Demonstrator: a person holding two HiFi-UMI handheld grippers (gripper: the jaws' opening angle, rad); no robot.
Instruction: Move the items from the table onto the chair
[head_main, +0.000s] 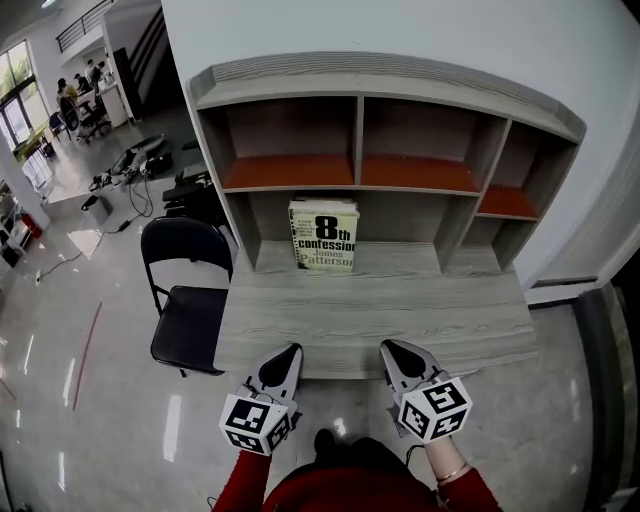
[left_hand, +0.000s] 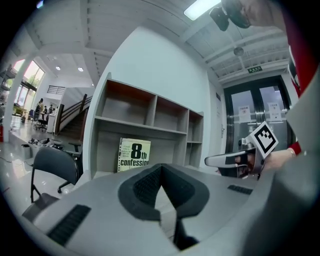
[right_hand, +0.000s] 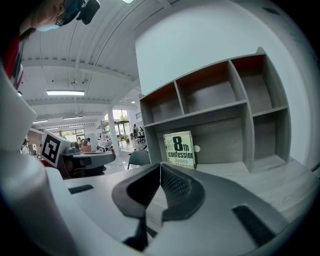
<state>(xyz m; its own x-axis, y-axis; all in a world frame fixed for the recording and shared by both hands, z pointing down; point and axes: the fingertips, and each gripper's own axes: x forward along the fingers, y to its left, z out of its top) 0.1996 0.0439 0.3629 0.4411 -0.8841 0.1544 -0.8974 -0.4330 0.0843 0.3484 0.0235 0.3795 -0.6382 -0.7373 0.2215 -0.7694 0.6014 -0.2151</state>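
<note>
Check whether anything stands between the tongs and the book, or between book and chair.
Nothing visible does. Only bare desk top separates the left tongs and right tongs, both shut, from the upright book; the chair stands beside the desk's left end.

Book (head_main: 323, 234): pale yellow-green cover with black lettering. Table (head_main: 400, 310) and shelf unit (head_main: 380, 78): grey wood grain throughout, with the upper shelf boards (head_main: 290, 172) orange-red; chair (head_main: 188, 318): black seat, back and frame. Left gripper (head_main: 292, 350) and right gripper (head_main: 388, 346): grey shells, black inside the jaws, cubes patterned in black squares on white; sleeves (head_main: 243, 485): red
</note>
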